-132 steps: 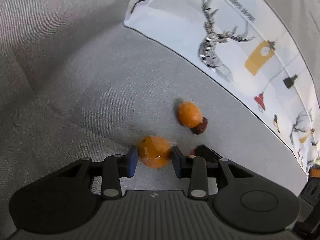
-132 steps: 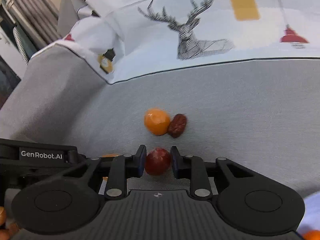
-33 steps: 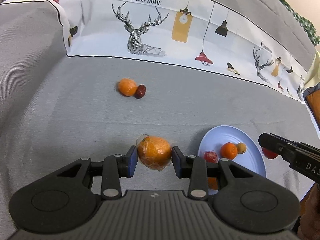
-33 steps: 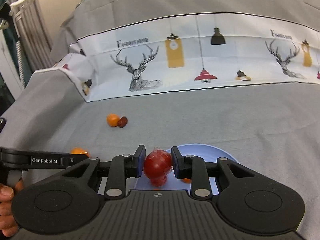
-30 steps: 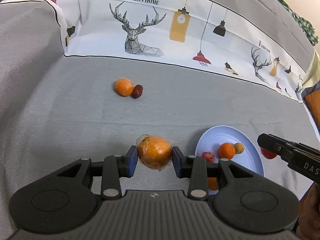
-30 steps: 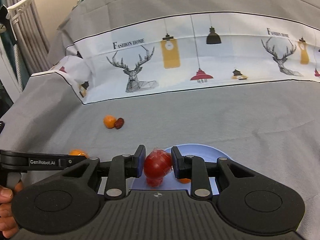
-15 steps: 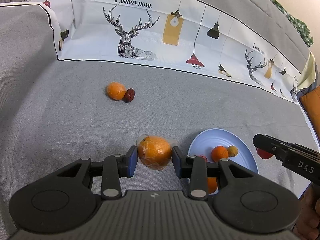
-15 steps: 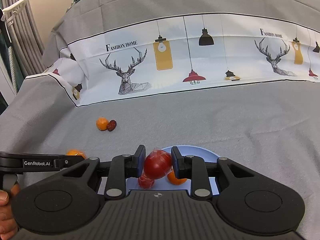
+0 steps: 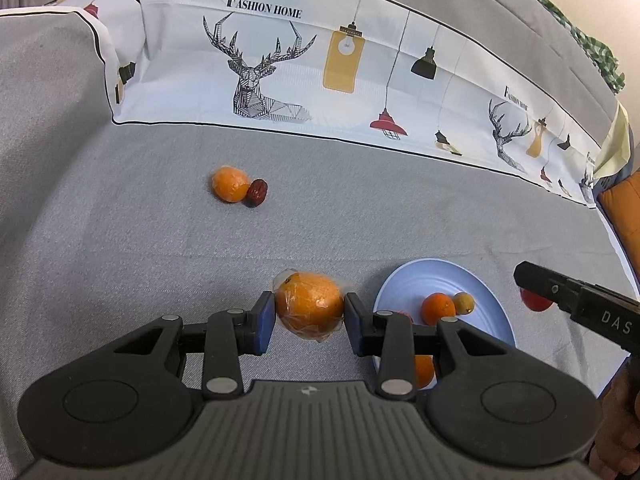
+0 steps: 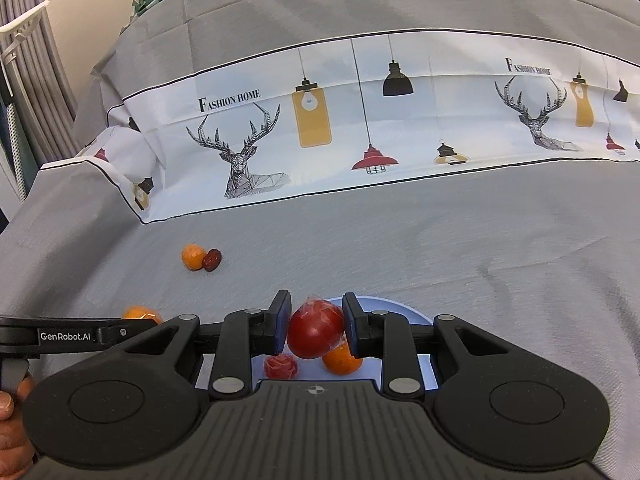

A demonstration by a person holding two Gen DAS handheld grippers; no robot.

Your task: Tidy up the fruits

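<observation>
Plate (image 9: 476, 280) on the cloth (image 9: 360, 216), right of the left gripper (image 9: 310, 316); three fruits (image 9: 438, 309) lie in it. Far left, a date (image 9: 257, 192) touches a tangerine (image 9: 229, 184). Right gripper (image 10: 315, 330) over the plate's near edge.

plate (image 10: 404, 308) mostly hidden by gripper

The left gripper (image 9: 310, 318) clamps a plastic-wrapped orange (image 9: 310, 306) above the grey cloth (image 9: 140, 260); just to its right sits a blue plate (image 9: 492, 320) bearing small fruits; farther back, a small orange (image 9: 229, 184) touches a dark red date (image 9: 257, 193); the right gripper (image 9: 532, 292) enters at the right edge, a red fruit (image 9: 534, 302) behind its tip.
</observation>
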